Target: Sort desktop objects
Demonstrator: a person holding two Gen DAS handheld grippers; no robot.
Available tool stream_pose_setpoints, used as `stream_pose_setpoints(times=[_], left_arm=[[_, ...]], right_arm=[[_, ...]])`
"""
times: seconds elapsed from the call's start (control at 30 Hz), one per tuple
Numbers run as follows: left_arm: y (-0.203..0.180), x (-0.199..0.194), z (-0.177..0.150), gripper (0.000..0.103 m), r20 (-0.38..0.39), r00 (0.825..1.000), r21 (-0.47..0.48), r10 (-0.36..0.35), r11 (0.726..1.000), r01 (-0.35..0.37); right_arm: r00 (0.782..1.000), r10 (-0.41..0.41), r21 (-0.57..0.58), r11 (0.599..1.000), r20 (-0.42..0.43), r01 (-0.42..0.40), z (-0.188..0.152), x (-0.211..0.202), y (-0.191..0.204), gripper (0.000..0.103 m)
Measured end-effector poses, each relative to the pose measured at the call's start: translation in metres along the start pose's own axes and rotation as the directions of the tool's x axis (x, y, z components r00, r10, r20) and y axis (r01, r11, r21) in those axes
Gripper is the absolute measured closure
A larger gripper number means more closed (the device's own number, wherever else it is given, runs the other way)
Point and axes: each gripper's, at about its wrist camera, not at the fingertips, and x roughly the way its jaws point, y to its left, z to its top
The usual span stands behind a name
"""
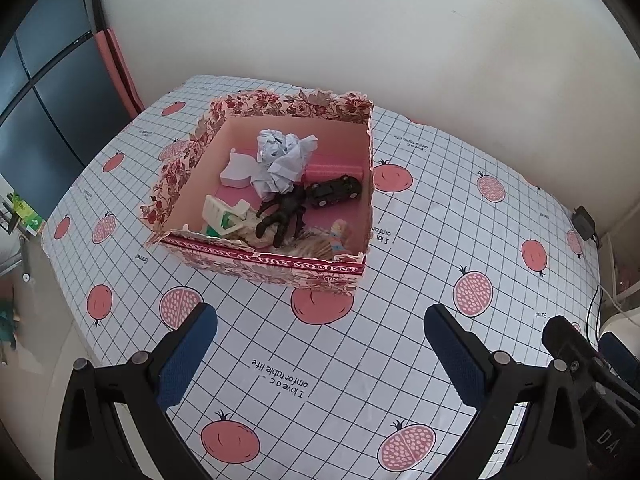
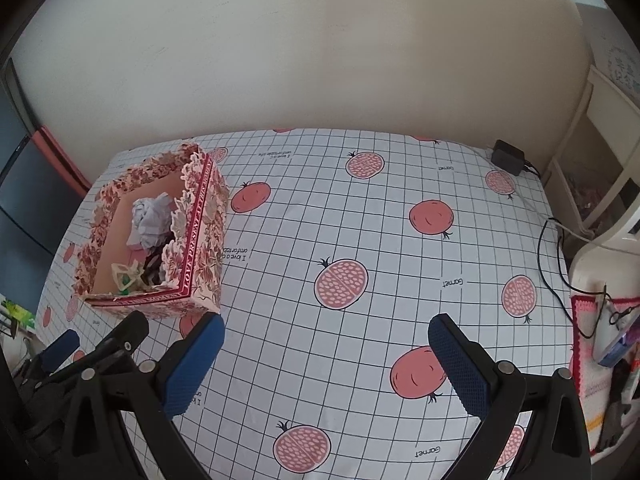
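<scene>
Cardboard, floral-printed in red: one open box (image 1: 280,264) is seen on the worktop (image 1: 360,360), toward its far left in the right wrist view. All sortable items visible are already inside it; none is noted loose on the pomegranate-print cloth.

Count inside the box: one crumpled paper ball (image 1: 282,160), one black toy car (image 1: 336,191), one black spider-like figure (image 1: 282,212), one cream toy chair (image 1: 224,216), one white piece (image 1: 238,172) of unclear kind, one small doll-like figure (image 1: 339,236). Further items near the front wall are partly hidden and cannot be counted.

Left tongs (image 1: 320,354) are spread wide and hold nothing; they hang above the cloth, short of the box front. Right tongs (image 2: 326,364) are likewise wide and empty, over bare cloth to the right of the box.

Handling, judged: the paper ball is light and soft and would be pinched anywhere across its bulk. The car is stiff and smooth, and is best taken across its sides. The spider's thin legs look flexible, so the body is the better hold. The chair is rigid but hollow; its backrest would be gripped. The box walls are thin card with a ragged rim, likely to buckle if squeezed.

One black adapter (image 2: 508,157) is noted at the far right edge.
</scene>
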Motion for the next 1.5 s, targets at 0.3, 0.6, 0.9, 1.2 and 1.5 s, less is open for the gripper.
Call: stream_pose_setpoints(times=[0.3, 0.6, 0.9, 1.2, 1.5], left_arm=[[0.007, 0.004, 0.001, 0.000, -0.008, 1.000, -0.005, 0.012, 1.000, -0.012], [0.012, 0.010, 0.003, 0.000, -0.015, 1.000, -0.010, 0.000, 1.000, 0.000], [0.019, 0.015, 0.007, 0.000, -0.021, 1.000, -0.014, -0.004, 1.000, 0.004], [0.024, 0.018, 0.009, 0.000, -0.022, 1.000, -0.016, -0.006, 1.000, 0.005], [0.030, 0.019, 0.012, 0.000, -0.020, 1.000, -0.016, -0.011, 1.000, 0.010]], right_arm=[[1.000, -0.003, -0.018, 1.000, -0.010, 0.002, 0.000, 0.005, 0.008, 0.000], [1.000, -0.010, -0.024, 1.000, -0.009, 0.010, 0.000, 0.007, 0.012, 0.000], [1.000, -0.011, -0.033, 0.999, -0.012, 0.011, 0.001, 0.012, 0.021, 0.000], [1.000, -0.005, -0.038, 0.999, -0.011, 0.005, 0.001, 0.016, 0.028, 0.000], [1.000, 0.001, -0.039, 0.999, -0.007, -0.001, 0.002, 0.015, 0.030, 0.000]])
